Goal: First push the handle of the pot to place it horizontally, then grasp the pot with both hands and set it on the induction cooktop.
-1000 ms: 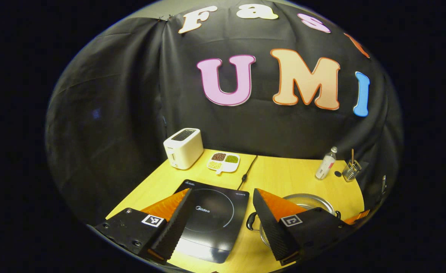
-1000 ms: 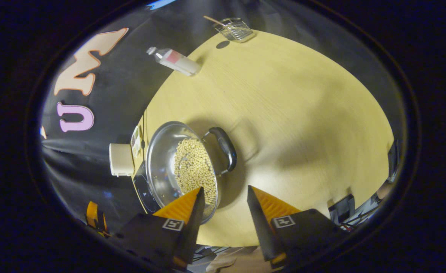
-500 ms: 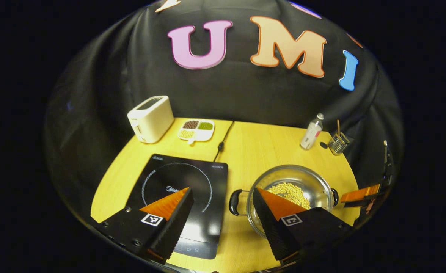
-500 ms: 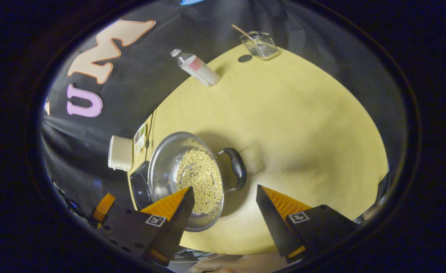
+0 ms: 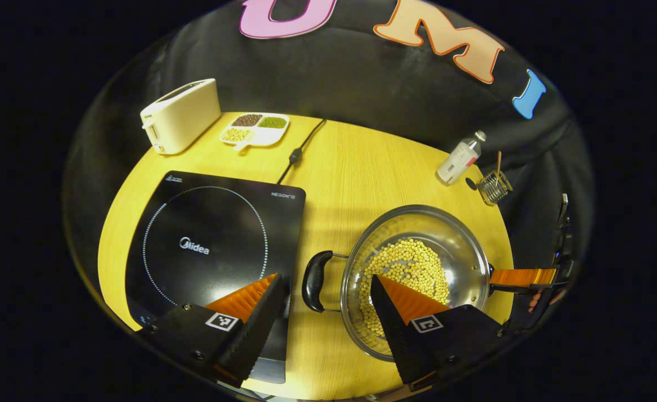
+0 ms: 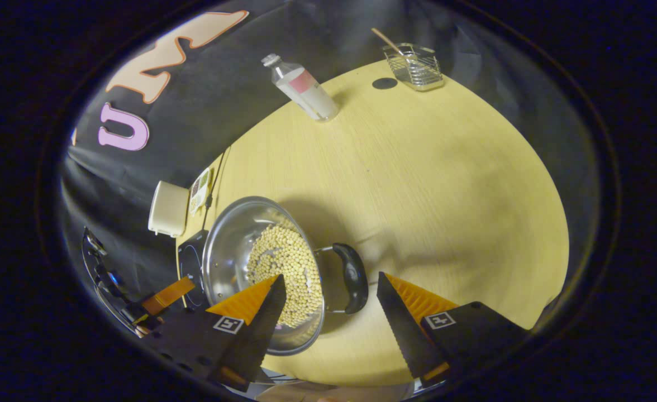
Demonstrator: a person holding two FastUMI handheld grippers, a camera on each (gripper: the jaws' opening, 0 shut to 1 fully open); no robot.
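A steel pot (image 5: 462, 245) with yellow beans inside stands on the wooden table, right of the black induction cooktop (image 5: 205, 240). Its two black handles lie left (image 5: 313, 281) and right of the bowl. My left gripper (image 5: 326, 290) hovers open above the left handle, one finger over the cooktop's corner and one over the pot's rim. In the right gripper view the pot (image 6: 233, 251) is at lower left and its near handle (image 6: 353, 276) sits between the fingers of my open right gripper (image 6: 331, 293). The right gripper (image 5: 521, 277) also shows at the pot's right side.
A cream toaster (image 5: 180, 114), a divided dish of beans (image 5: 254, 127) and the cooktop's cord (image 5: 300, 148) sit at the back left. A bottle (image 5: 460, 159) and a wire holder (image 5: 494, 186) stand at the back right. Bare table (image 6: 446, 184) lies right of the pot.
The left gripper view has tipped down and moved closer, so cooktop and pot now lie fully below it. The right gripper has closed in on the pot's near handle, now framed between its fingers.
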